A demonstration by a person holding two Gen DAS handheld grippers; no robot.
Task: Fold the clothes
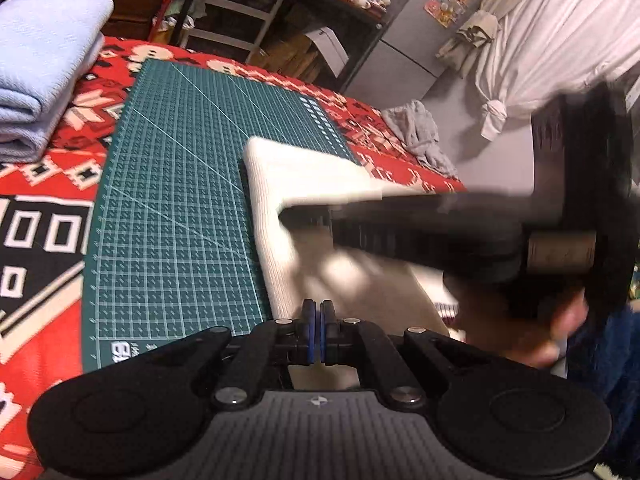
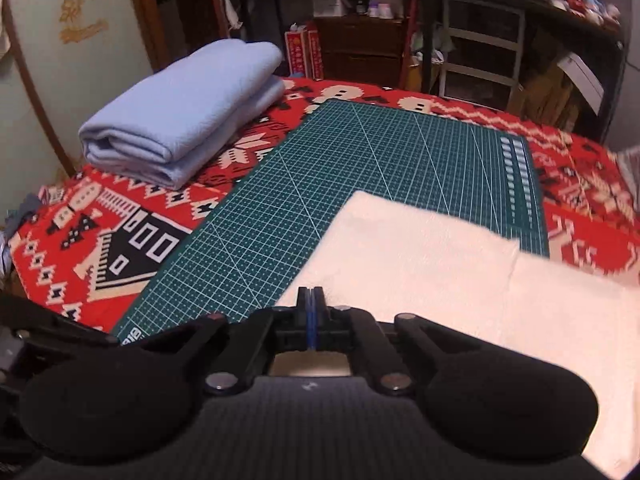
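A white folded cloth lies on the green cutting mat, toward its right side. My left gripper is shut, its tips over the cloth's near edge, and nothing shows between the blue pads. The right gripper reaches in from the right, blurred, low over the cloth, with a hand behind it. In the right wrist view the right gripper is shut at the near left corner of the white cloth, which looks flat on the mat.
A folded light-blue blanket sits on the red patterned bedspread left of the mat, also in the left wrist view as the blue blanket. Shelves and clutter stand behind the bed. A grey garment lies at the bed's far right edge.
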